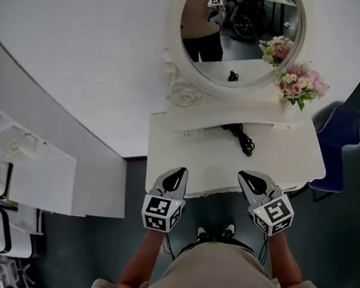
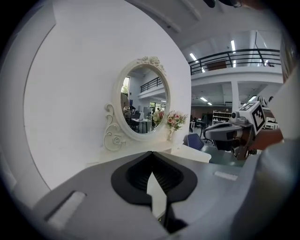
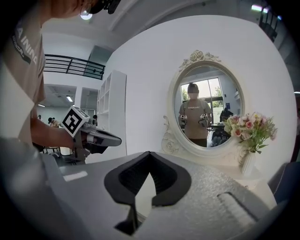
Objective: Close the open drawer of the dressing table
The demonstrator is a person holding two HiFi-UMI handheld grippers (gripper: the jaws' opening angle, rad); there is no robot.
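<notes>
Here, both tools hang over the near edge of the white dressing table [image 1: 283, 156], which stands against the wall under a round mirror [image 1: 243, 30]. A vase of flowers [image 1: 301, 83] stands at the table's back right corner and a black cable [image 1: 242, 138] lies near the middle.

The left hand-held gripper [image 1: 178, 172] has its jaws together at the tips with nothing between them; only pale table surface shows through the gap below the tips. The right hand-held gripper [image 1: 249, 176] is the same, tips met and empty. They sit well apart from each other, left of centre and right of centre, both pointing away from the person toward the mirror.

The drawer itself cannot be told apart from the table's front edge in the head view. It most likely sits under the top along that near edge, just ahead of and below both sets of tips. Its long axis would then run left to right across the person's front, so the closing push should go straight away from the body, toward the wall.

Neither gripper is clearly nearer. The right one reaches slightly farther over the top. With one on each side of centre, pushing with both together would keep the drawer from skewing.
</notes>
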